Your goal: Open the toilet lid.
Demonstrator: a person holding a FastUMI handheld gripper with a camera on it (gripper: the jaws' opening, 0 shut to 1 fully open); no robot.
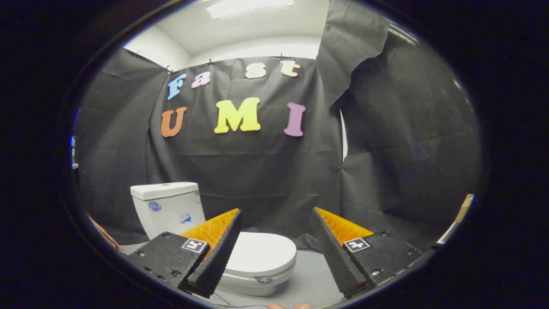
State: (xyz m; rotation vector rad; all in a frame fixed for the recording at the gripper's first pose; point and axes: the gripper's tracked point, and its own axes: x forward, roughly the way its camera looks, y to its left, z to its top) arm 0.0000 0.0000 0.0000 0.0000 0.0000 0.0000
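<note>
We begin nearest the camera, where we find the gripper [276,212] with its two fingers spread wide apart and nothing held between them; each finger [214,253] carries a ridged inner face, and each mount bears a small square marker [194,245]. At the very bottom, between the finger bases, we note a sliver of what appears to be a fingertip [289,306], too small to describe further. Just ahead of the fingers and set toward the left one, we record a white toilet [240,257] standing on a grey floor [313,274]. The toilet lid [261,253] lies flat and closed over the bowl, its rounded front edge reaching into the gap between the fingers, while the left finger overlaps its rear portion in our line of sight; we cannot tell whether that finger touches it. A small round fitting [264,280] sits on the front of the bowl beneath the lid's rim. Behind the lid, the white tank [168,208] rises upright, with a blue mark on its face. Beyond the toilet, black cloth [266,171] hangs as the booth's wall, draped in folds. Above it we observe a white ceiling with a lit light panel [248,6].
</note>
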